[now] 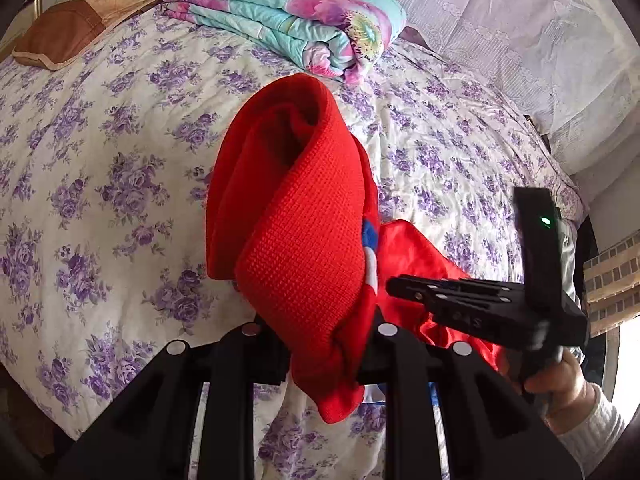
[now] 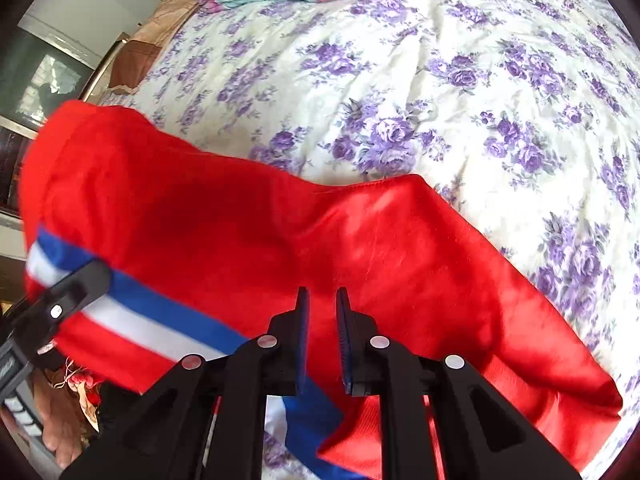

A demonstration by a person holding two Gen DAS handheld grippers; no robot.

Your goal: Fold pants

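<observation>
Red pants (image 1: 304,240) with a blue and white side stripe (image 2: 152,316) hang above the flowered bed. My left gripper (image 1: 320,344) is shut on a bunched red waistband part, which drapes over its fingers; it also shows at the left of the right wrist view (image 2: 68,300), clamped on the stripe. My right gripper (image 2: 322,340) hovers over the red cloth with its jaws a small gap apart and nothing between them; it shows in the left wrist view (image 1: 416,292) beside the pants, held by a hand.
A white bedsheet with purple flowers (image 1: 100,168) covers the bed. A folded turquoise floral quilt (image 1: 296,20) lies at the far side. A brown pillow (image 1: 56,40) lies far left. A lace curtain (image 1: 520,40) hangs at the right.
</observation>
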